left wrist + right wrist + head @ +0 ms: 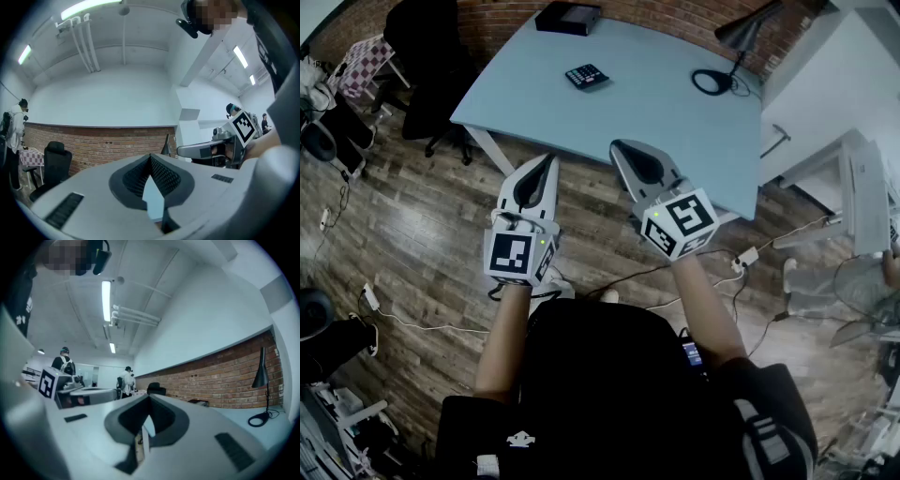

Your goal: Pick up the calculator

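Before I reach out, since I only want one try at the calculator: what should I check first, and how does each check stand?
1. Calculator in plain sight on the table: ok.
2. Room round it: ok; the black box and the lamp stand apart from it.
3. Left tool and right tool empty: ok.
4. Jaws apart for a grasp: not ok; both are shut.
5. A tool at the calculator: not ok; both hang by the table's near edge, well short of it.
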Available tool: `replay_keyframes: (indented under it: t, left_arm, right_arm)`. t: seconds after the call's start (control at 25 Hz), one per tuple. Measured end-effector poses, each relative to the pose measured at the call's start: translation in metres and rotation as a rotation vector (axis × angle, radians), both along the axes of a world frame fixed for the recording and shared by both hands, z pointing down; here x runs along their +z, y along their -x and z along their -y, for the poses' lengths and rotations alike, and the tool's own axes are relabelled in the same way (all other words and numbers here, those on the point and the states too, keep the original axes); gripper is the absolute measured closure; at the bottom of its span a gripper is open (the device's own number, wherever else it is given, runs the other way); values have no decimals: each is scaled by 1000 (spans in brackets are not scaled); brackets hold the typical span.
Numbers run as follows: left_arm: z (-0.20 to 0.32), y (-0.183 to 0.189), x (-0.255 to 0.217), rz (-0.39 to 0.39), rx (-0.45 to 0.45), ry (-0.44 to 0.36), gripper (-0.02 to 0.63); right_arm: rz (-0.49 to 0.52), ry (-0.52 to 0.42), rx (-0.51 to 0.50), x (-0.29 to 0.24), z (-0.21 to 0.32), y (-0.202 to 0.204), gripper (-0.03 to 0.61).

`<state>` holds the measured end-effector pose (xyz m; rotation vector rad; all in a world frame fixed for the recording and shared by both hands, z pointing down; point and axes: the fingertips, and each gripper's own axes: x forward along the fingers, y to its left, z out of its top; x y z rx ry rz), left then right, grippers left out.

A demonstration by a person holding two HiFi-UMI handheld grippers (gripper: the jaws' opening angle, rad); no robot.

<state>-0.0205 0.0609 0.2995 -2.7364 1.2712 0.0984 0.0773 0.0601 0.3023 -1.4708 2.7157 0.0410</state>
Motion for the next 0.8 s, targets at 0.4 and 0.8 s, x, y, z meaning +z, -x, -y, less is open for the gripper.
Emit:
replay_keyframes:
  t: [0.4, 0.8]
  left_arm:
    - [-11, -11, -3, 1, -16, -11, 606]
    - [-4, -4, 3, -1, -42, 16, 606]
  right_arm:
    - [21, 10, -28, 2, -12, -10, 574]
    - [11, 43, -53, 16, -4, -5, 574]
